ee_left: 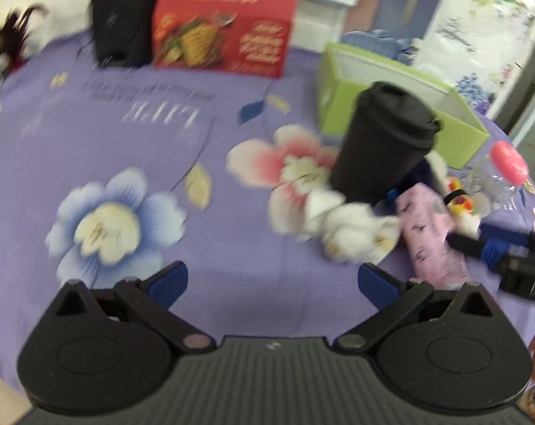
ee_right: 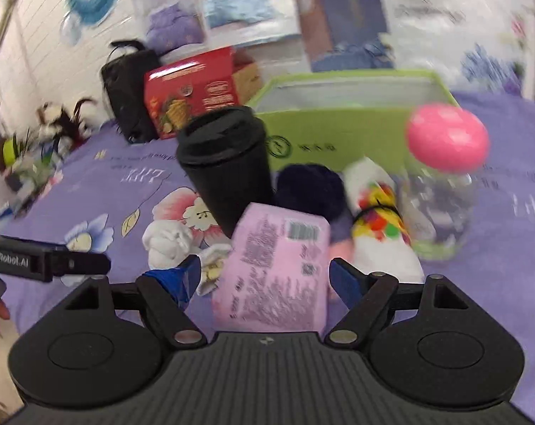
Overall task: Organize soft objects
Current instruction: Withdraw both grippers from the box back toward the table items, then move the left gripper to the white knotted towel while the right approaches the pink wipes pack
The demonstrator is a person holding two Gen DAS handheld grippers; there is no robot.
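Your left gripper is hanging released over the smooth purple floral sheet. Your right gripper is spread, straddling the flat pink packet (pads apparently not pressing), which is lying before the green box, beside crumpled white cloth.

Open purple sheet lies left; black cup and pink-lidded bottle flank the green box
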